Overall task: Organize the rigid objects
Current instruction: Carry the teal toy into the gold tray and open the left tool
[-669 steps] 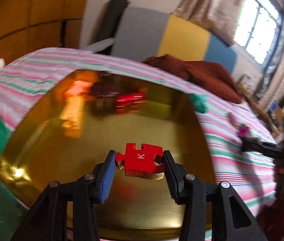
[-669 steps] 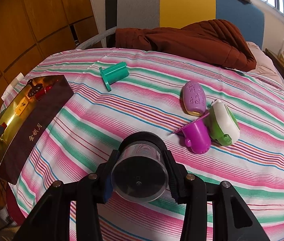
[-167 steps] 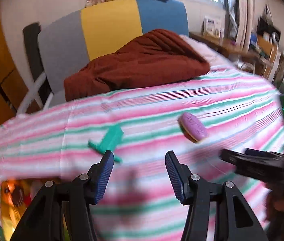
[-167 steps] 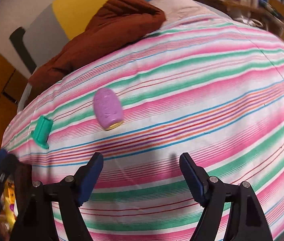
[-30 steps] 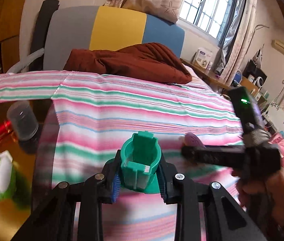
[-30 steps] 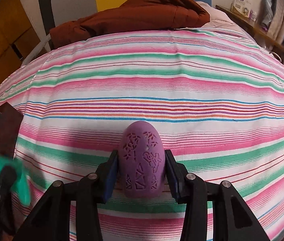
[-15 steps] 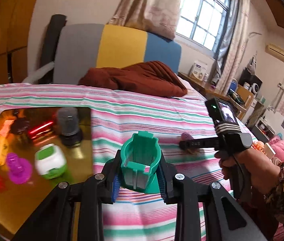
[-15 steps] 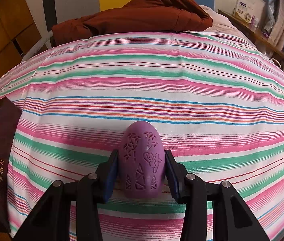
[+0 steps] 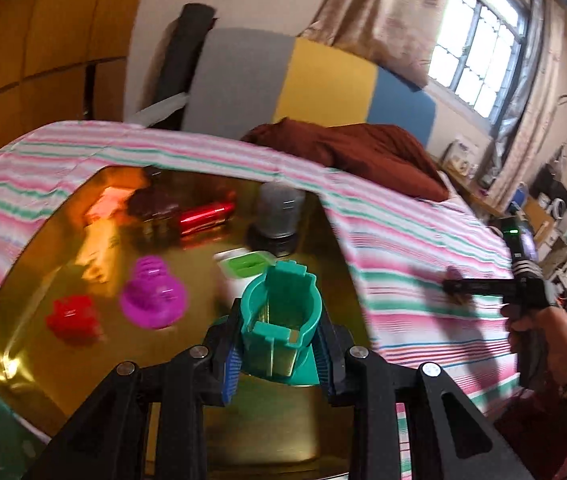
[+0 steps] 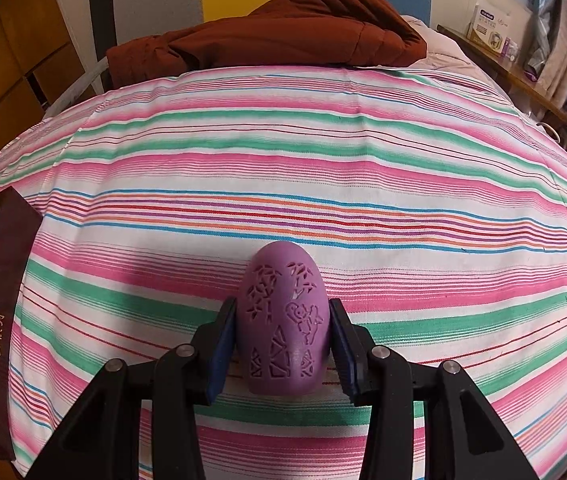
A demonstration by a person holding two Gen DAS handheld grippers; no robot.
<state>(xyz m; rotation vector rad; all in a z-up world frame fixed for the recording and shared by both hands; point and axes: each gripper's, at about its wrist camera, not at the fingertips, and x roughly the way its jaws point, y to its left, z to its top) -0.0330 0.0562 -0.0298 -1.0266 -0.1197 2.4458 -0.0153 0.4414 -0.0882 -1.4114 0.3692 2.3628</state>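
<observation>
- We count one green cup-shaped piece [image 9: 281, 316], held over the gold tray [image 9: 35, 368].
- One purple egg-shaped piece [image 10: 283, 320], on the striped cover.
- In the tray: one magenta piece [image 9: 151, 298], one red piece [image 9: 71, 318], one clear cup [image 9: 281, 210], one white-and-green piece [image 9: 243, 266].

We see a bed under a striped sheet [image 10: 323, 152] of pink, green and white. A rust-brown quilt [image 10: 283, 28] lies bunched at its far end, against a headboard [image 9: 307, 80] panelled grey, yellow and blue. Wooden panelling [image 9: 43, 52] covers the wall at left. Daylight enters a barred window [image 9: 479, 60] hung with beige curtains [image 9: 387, 16]. Cluttered shelves [image 9: 539, 208] stand at right.
</observation>
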